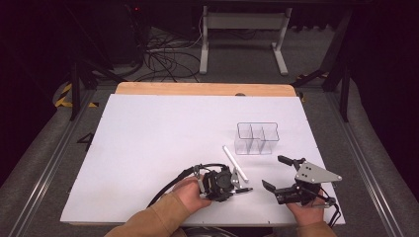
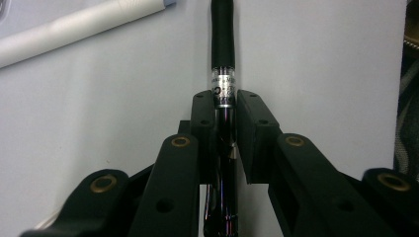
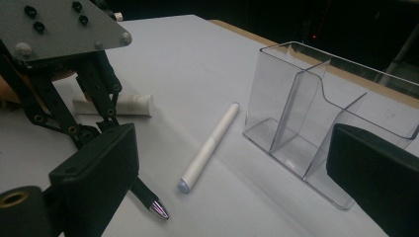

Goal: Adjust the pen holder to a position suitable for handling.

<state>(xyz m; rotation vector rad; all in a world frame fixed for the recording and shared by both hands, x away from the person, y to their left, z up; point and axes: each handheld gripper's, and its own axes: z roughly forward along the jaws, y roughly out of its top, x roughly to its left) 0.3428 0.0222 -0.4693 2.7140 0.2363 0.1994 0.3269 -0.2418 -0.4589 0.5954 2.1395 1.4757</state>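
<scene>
Clamping a black pen [image 2: 223,44] between its two black jaws, the left gripper [image 2: 225,106] has its pads pressed against the pen's barrel, just below a clear printed band. The pen's dark upper part runs straight on past the jaw tips, lying on the white table [image 2: 321,59]. In the high view the left gripper [image 1: 236,188] sits near the front edge of the table, a hand [image 1: 190,193] wrapped around its body, and the pen [image 1: 243,190] pokes out toward the right gripper. In the right gripper view the pen's metal tip [image 3: 159,209] rests on the table.

The right gripper [image 1: 279,174] is held just to the right, its jaws spread wide with nothing between them.

A white pen [image 1: 234,163] lies on the table just beyond the left gripper, slanting away toward a clear plastic organiser [image 1: 257,137]. The organiser stands upright further back, divided into compartments. A short white tube [image 3: 114,105] lies on the table behind the left gripper, seen in the right gripper view.
</scene>
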